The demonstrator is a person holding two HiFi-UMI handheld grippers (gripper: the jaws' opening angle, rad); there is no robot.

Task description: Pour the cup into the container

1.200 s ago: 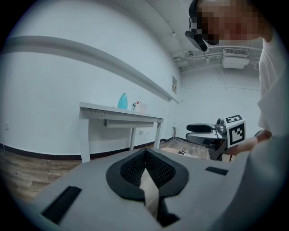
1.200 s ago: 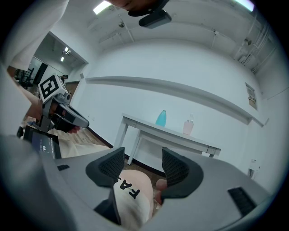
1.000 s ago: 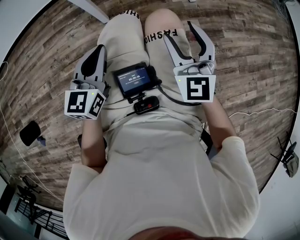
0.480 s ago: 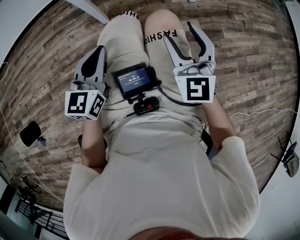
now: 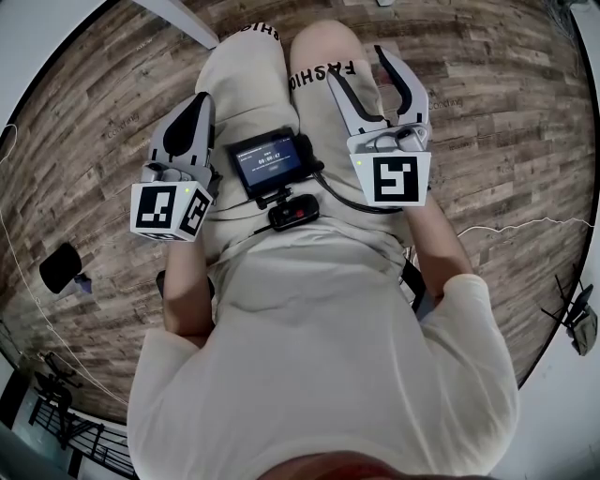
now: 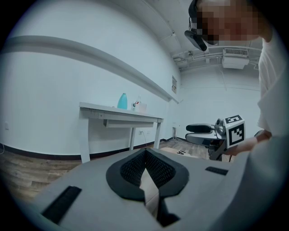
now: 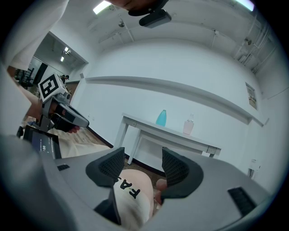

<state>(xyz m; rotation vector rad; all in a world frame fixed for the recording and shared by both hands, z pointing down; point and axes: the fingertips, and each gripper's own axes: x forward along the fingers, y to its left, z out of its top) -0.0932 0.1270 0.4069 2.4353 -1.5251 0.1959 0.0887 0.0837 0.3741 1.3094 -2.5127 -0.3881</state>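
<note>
A blue cup-like vessel [image 7: 161, 117] and a pale pink container [image 7: 188, 127] stand on a white table [image 7: 144, 126] against the far wall, well away from both grippers. The left gripper view shows the same blue vessel [image 6: 122, 101] and the container [image 6: 141, 106] on that table [image 6: 104, 112]. My left gripper [image 5: 197, 103] [image 6: 145, 155] hovers over the person's left thigh, jaws shut with nothing between them. My right gripper [image 5: 361, 64] [image 7: 142, 164] is open above the right knee and holds nothing. Only the knee shows beyond its jaws.
The person's legs and cream clothing fill the middle of the head view. A small screen device [image 5: 267, 159] hangs at the chest between the grippers. Wood floor [image 5: 506, 103] lies all around, with a thin cable [image 5: 525, 223] at right and a white table leg [image 5: 178, 19] at top left.
</note>
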